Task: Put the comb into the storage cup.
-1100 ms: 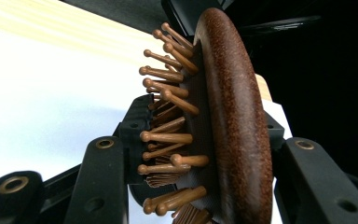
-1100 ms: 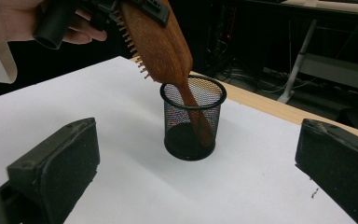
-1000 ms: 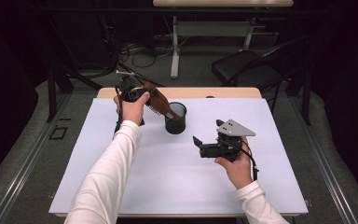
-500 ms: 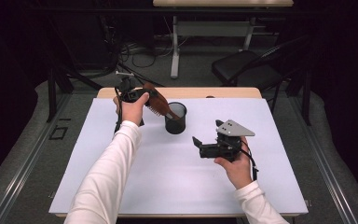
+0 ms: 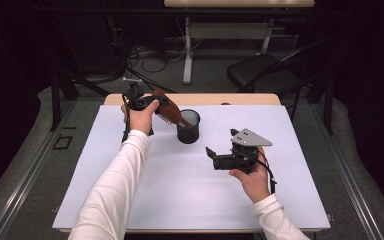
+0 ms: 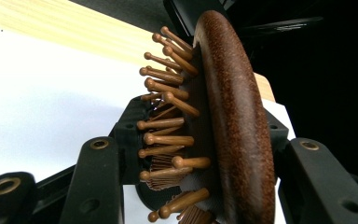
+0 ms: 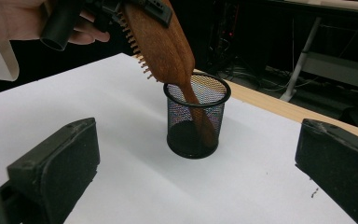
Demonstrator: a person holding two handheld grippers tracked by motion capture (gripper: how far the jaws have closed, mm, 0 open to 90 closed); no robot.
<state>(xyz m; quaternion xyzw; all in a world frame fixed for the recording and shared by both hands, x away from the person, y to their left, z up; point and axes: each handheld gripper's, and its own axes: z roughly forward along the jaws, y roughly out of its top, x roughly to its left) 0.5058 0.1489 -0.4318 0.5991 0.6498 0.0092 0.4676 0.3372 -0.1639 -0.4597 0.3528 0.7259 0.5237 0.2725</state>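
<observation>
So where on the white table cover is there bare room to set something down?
The near half of the white table cover is bare between the two forearms, and so is its far right corner beyond the right gripper. The crowded spot is far left of centre, where the left gripper holds the brown wooden hairbrush handle-down in the black mesh cup.

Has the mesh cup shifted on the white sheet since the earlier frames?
No. The mesh cup stands at the same spot near the white sheet's far edge.
</observation>
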